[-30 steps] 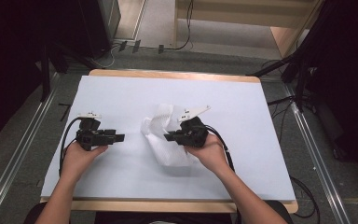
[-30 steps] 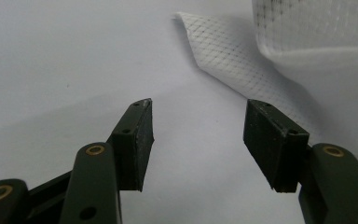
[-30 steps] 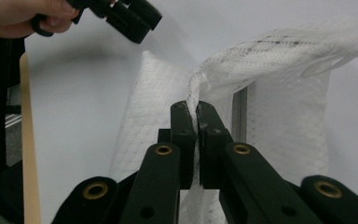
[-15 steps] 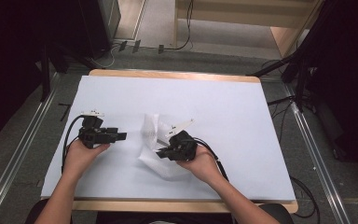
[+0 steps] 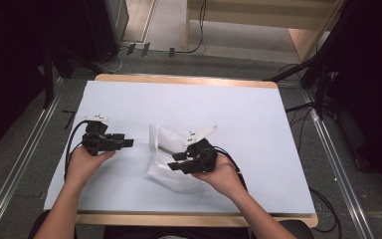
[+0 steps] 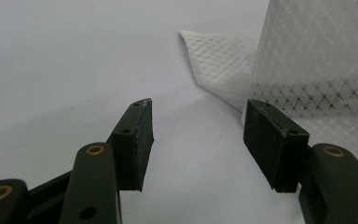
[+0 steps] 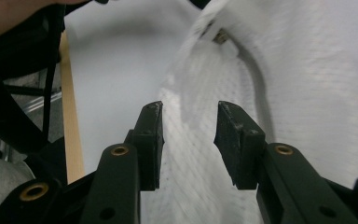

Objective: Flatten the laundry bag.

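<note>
Both grippers stand released. Right gripper (image 5: 175, 161) lies low over the white mesh bag (image 5: 166, 157), its jaws having just been opening; in its own view (image 7: 189, 135) the bag (image 7: 200, 79) runs under and between the parted jaws, which do not press on it. Left gripper (image 5: 129, 143) hovers at about nine o'clock from the bag, near it but apart, jaws wide with nothing between them; in its own view (image 6: 198, 135) the bag (image 6: 317, 70) rises at about two o'clock, just beyond the jaw on that side. The bag lies crumpled a little toward six o'clock of the middle of the white table (image 5: 258, 114).
</note>
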Demonstrator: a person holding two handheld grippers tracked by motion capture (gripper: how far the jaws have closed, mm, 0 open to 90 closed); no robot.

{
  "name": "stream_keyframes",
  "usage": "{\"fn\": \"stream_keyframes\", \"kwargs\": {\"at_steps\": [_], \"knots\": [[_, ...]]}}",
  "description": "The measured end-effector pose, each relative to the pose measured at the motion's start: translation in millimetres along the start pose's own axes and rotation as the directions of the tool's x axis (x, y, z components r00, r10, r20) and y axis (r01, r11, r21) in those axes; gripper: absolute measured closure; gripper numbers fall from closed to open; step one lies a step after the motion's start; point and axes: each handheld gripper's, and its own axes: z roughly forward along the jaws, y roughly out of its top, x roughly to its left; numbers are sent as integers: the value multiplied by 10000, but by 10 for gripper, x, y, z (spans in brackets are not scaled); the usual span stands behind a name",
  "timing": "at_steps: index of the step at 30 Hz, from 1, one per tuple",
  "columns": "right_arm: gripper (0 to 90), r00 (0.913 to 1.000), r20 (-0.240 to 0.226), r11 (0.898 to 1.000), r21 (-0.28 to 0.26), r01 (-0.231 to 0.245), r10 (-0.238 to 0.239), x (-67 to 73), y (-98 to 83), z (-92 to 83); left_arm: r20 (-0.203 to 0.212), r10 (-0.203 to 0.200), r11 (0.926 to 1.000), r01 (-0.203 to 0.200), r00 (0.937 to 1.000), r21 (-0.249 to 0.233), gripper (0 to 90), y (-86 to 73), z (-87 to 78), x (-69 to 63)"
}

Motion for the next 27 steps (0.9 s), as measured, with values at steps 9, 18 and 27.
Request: {"fn": "stream_keyframes", "kwargs": {"at_steps": [9, 18, 27], "knots": [[672, 9914, 1190, 9985, -191, -516, 535, -319, -173, -274, 58, 199, 9998, -199, 9998, 31, 432, 12, 15, -40], [695, 9702, 2152, 9931, 114, -1165, 1113, -661, -326, -318, 12, 251, 9996, -251, 9997, 90, 433, 7, 22, -38], [707, 9638, 2195, 9793, 988, -1765, 1515, -806, -530, -142, -28, 245, 9996, -244, 9997, 142, 433, 6, 28, -42]]}}
